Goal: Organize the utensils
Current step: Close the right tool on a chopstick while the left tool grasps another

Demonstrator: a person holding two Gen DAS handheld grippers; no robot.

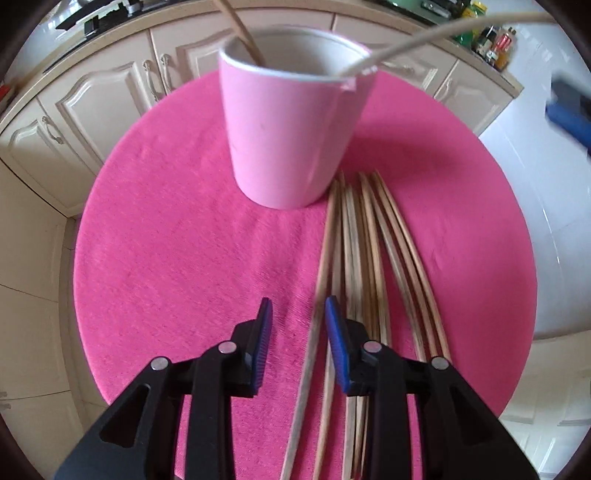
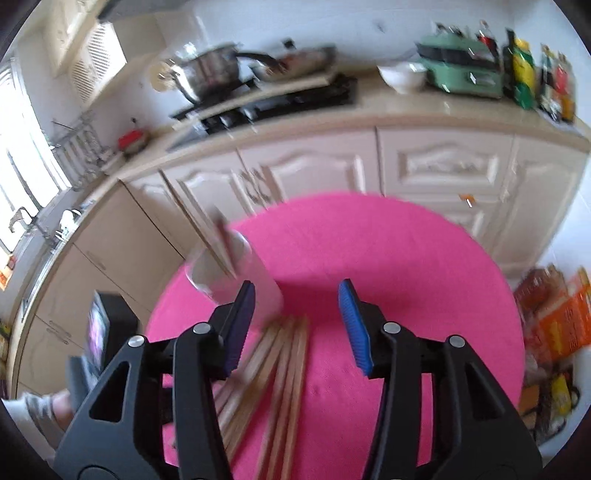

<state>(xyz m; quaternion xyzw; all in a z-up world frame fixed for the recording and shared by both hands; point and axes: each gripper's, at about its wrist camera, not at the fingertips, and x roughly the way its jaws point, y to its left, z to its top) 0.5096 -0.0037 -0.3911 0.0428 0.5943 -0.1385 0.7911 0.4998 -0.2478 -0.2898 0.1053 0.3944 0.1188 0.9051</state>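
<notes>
A pale pink cup (image 1: 291, 122) stands on a round pink mat (image 1: 166, 240) and holds two wooden chopsticks (image 1: 245, 35). Several loose chopsticks (image 1: 369, 258) lie side by side on the mat, right of the cup. My left gripper (image 1: 297, 325) is open, low over the near ends of the leftmost sticks, holding nothing. In the right wrist view the cup (image 2: 236, 277) is blurred at left, with the loose chopsticks (image 2: 284, 362) below it. My right gripper (image 2: 297, 306) is open and empty, above the mat (image 2: 406, 266). It shows blurred at the right edge of the left wrist view (image 1: 569, 114).
Cream kitchen cabinets (image 2: 332, 166) stand behind the mat. The counter carries a stove with a pot (image 2: 207, 74), a white bowl (image 2: 402, 75), a green appliance (image 2: 461, 70) and bottles. Packaged goods (image 2: 554, 317) sit at the right. White floor (image 1: 535, 221) lies beyond the mat's right edge.
</notes>
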